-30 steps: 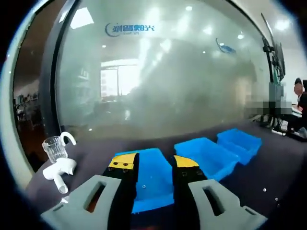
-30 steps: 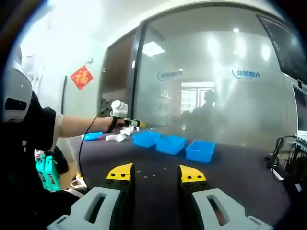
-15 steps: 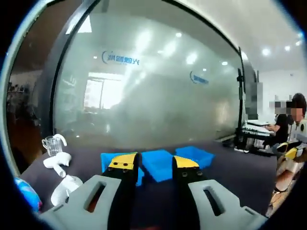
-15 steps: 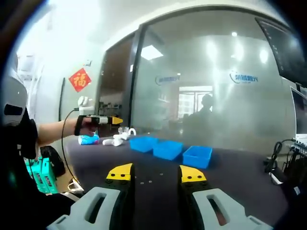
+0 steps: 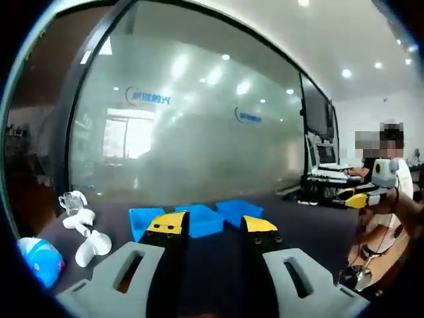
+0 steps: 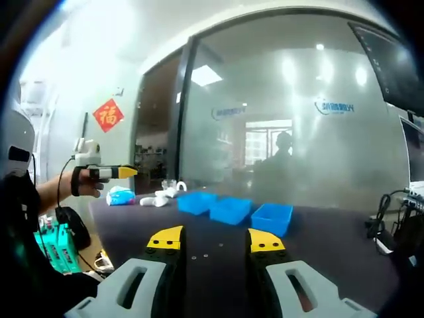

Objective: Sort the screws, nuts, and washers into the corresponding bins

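both grippers, left (image 5: 211, 228) and right (image 6: 215, 240), hang open and empty over the table (image 6: 331, 255), three blue bins (image 6: 230, 209) in a row toward its far edge, tiny loose hardware (image 6: 207, 249) apparently still unsorted mid-table.

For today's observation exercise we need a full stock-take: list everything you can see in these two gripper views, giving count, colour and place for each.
Bins: three, blue, in a row on the dark table, apart from both grippers.
Table: one, dark, under everything.
Small hardware pieces: a few, pale, loose on the table ahead of the right gripper; too small to tell type.
Glass cup: one, clear, at the table's far left end.
White objects: a couple, beside the cup.
Light blue object: one, near the table's left edge.
Frosted glass wall: one, grey, behind the table.
Red sign: one, on the wall.
Left gripper: yellow tips, open, empty, raised.
Right gripper: yellow tips, open, empty.
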The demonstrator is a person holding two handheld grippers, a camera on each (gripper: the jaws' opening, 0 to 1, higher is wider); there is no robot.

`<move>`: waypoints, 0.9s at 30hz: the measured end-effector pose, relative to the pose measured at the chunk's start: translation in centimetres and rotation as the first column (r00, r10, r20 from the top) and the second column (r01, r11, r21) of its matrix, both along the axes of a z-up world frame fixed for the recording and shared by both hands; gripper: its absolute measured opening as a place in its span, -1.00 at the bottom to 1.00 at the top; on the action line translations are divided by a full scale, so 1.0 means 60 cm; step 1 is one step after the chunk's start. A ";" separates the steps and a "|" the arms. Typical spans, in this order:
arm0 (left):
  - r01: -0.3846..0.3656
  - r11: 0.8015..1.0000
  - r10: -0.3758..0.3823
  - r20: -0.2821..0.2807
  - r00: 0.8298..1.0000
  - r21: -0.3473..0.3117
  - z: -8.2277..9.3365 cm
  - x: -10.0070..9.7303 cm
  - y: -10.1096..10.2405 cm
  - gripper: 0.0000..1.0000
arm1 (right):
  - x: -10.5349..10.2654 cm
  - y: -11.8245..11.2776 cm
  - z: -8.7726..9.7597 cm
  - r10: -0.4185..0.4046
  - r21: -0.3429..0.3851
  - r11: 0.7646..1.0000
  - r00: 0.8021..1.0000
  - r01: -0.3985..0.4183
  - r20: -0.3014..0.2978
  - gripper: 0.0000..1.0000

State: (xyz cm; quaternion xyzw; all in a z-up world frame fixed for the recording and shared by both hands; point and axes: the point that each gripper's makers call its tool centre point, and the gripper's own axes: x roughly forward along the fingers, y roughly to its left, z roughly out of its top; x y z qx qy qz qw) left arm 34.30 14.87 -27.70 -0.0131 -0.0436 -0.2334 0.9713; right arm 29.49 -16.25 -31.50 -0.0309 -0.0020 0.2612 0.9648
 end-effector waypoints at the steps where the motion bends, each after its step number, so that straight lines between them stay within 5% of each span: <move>1: -0.001 1.000 0.001 0.003 1.000 0.011 -0.003 -0.006 0.000 -0.39 | 0.002 0.001 -0.002 0.000 0.003 1.000 1.000 0.000 -0.003 -0.37; 11: -0.057 0.995 0.058 -0.008 0.998 0.083 -0.046 -0.037 0.018 -0.36 | 0.012 0.008 -0.011 0.004 0.004 1.000 1.000 -0.004 -0.021 -0.37; 18: -0.053 0.998 0.054 -0.055 0.997 0.020 -0.053 -0.038 0.032 -0.35 | 0.015 0.016 -0.006 0.010 0.006 1.000 1.000 -0.010 -0.013 -0.37; 27: -0.045 0.998 0.046 -0.046 0.998 0.035 -0.048 -0.040 0.026 -0.35 | 0.015 0.018 -0.005 0.009 0.005 1.000 1.000 -0.009 -0.014 -0.37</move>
